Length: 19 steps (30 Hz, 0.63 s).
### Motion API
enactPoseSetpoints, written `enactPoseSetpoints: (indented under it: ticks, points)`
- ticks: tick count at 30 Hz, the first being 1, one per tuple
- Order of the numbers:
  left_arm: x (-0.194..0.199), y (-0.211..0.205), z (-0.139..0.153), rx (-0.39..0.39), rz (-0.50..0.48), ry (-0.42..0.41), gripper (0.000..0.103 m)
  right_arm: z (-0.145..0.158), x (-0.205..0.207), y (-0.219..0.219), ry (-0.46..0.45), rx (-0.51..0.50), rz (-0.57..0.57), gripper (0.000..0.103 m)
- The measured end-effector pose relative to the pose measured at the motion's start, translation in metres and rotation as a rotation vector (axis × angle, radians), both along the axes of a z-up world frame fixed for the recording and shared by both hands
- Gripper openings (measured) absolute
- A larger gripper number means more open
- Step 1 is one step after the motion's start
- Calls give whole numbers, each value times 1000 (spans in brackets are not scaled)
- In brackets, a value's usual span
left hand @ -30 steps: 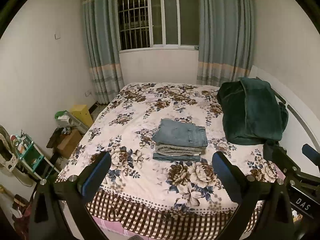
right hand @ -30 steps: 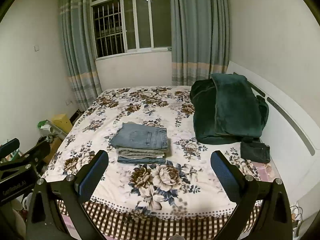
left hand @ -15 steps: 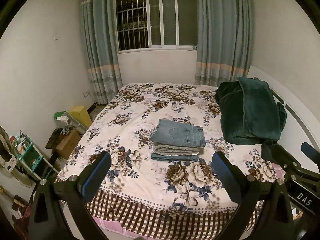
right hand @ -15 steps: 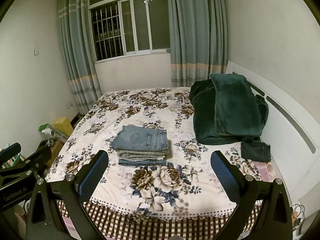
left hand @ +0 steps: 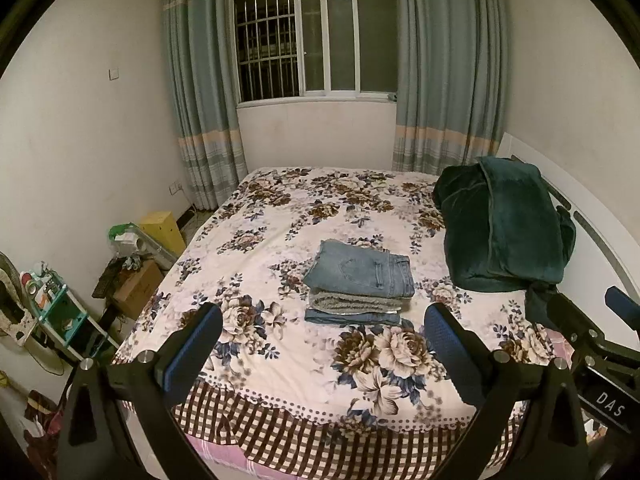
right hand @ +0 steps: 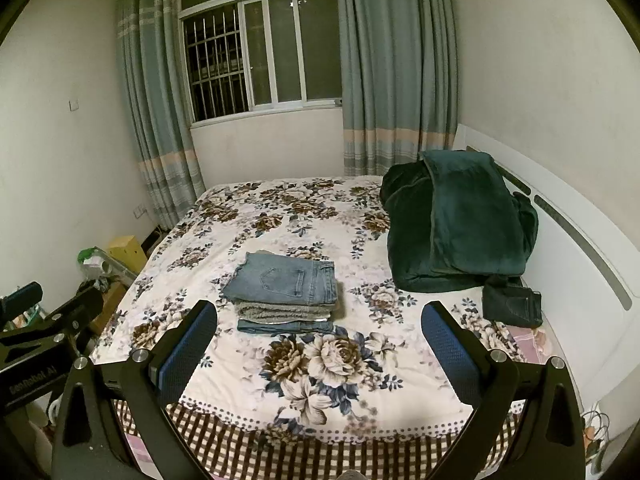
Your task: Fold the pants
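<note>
Spread under a flowered sheet, the bed point(left hand: 280, 216) is carrying everything, and I am holding the left gripper point(left hand: 322, 344) back at its foot with jaws released and empty, since the stack of folded pants point(left hand: 358, 284) is sitting squared at mid-mattress. Further right, the green blanket point(right hand: 460, 216) is lying heaped against the headboard, clear of the folding space, with one dark pair of pants point(right hand: 512, 304) just beside it; I am keeping the right gripper point(right hand: 318, 346) spread wide too, probably ready for that pair.

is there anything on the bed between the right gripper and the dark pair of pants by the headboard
Nothing visible: only bare floral bedsheet lies between the open right gripper and the small dark folded pants. The big green blanket lies behind them.
</note>
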State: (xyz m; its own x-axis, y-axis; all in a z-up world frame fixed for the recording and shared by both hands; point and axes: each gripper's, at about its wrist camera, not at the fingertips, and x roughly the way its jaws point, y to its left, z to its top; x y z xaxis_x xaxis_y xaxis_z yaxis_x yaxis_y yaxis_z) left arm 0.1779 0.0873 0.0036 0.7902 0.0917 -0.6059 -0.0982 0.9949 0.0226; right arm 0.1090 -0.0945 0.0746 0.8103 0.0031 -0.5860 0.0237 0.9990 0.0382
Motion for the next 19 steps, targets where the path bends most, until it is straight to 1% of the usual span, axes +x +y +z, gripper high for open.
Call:
enactPoseSetpoints:
  ticks: [6,19]
  points:
    - [2,1,0,0,1,1,103,4,2,2,2,6,1,103]
    - [1,5,-3,11,2,-11,103,1,-1,0,0,7,-3,103]
